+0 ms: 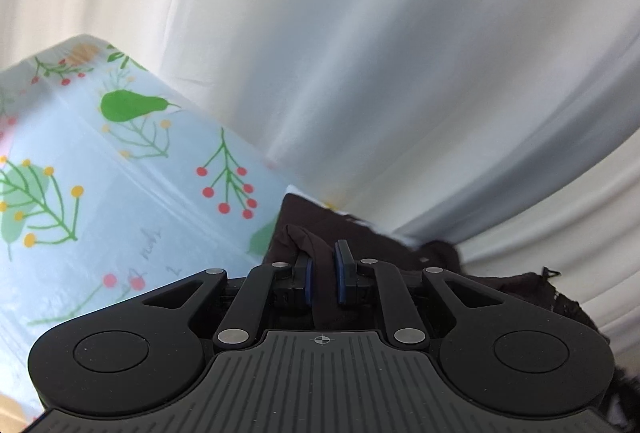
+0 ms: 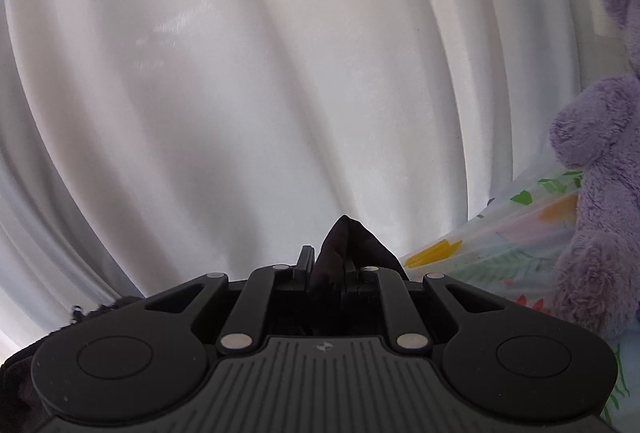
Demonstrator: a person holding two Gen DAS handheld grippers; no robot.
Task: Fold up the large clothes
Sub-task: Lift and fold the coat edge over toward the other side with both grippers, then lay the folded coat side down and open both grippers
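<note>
Curtain (image 1: pixel 360 33), white and pleated, fills both views behind my bench (image 1: pixel 120 193) with its leaf-printed blue cover. Purple plush toy (image 2: pixel 592 193), cut off, stands rightward. Both my left tongs (image 1: pixel 322 263) and right tongs (image 2: pixel 326 265) pinch the dark garment (image 1: pixel 400 253), mostly hidden beneath them.

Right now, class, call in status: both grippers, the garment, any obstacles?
Left gripper, right gripper shut on black fabric garment. Purple plush bear at right, apart.

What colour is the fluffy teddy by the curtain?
Purple. The plush toy shows best in the right wrist view, at the right edge.
</note>
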